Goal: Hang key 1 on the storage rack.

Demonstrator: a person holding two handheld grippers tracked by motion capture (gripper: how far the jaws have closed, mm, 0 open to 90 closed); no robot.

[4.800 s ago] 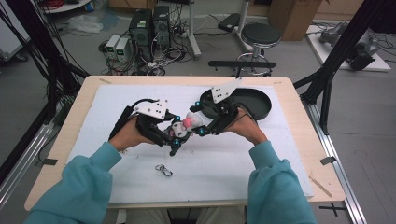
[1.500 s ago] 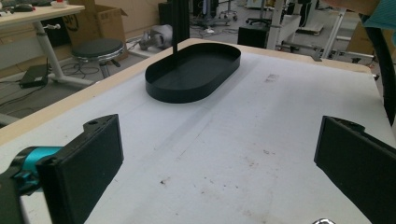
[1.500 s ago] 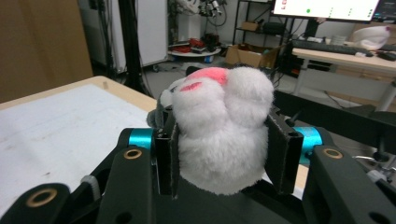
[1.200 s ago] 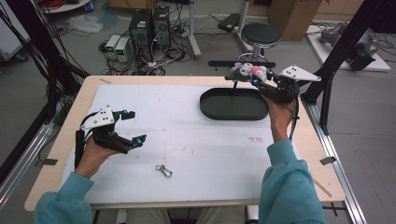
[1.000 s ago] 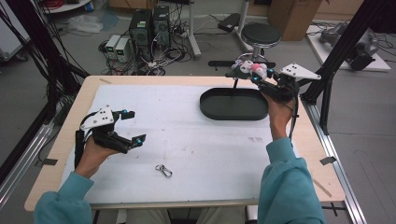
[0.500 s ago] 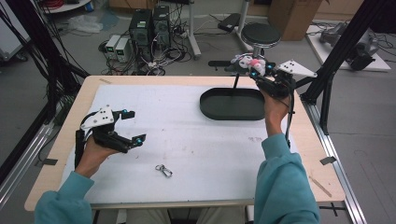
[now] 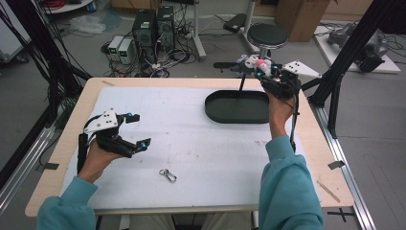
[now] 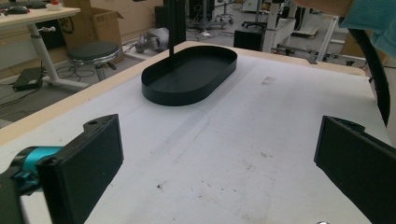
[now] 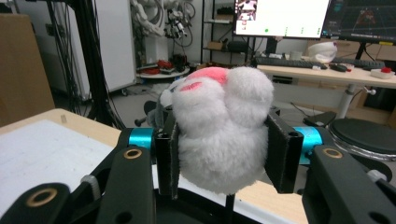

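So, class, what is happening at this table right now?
A person holds a gripper in each hand. The right gripper is clamped on a white plush toy and holds it up by the thin post that rises from the black tray. The left gripper is open, low over the white mat. A small metal clasp lies on the mat.

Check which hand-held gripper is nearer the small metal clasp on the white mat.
Left. The left hand-held gripper hovers just up-left of the small metal clasp; the right hand-held gripper is beyond the black oval tray.
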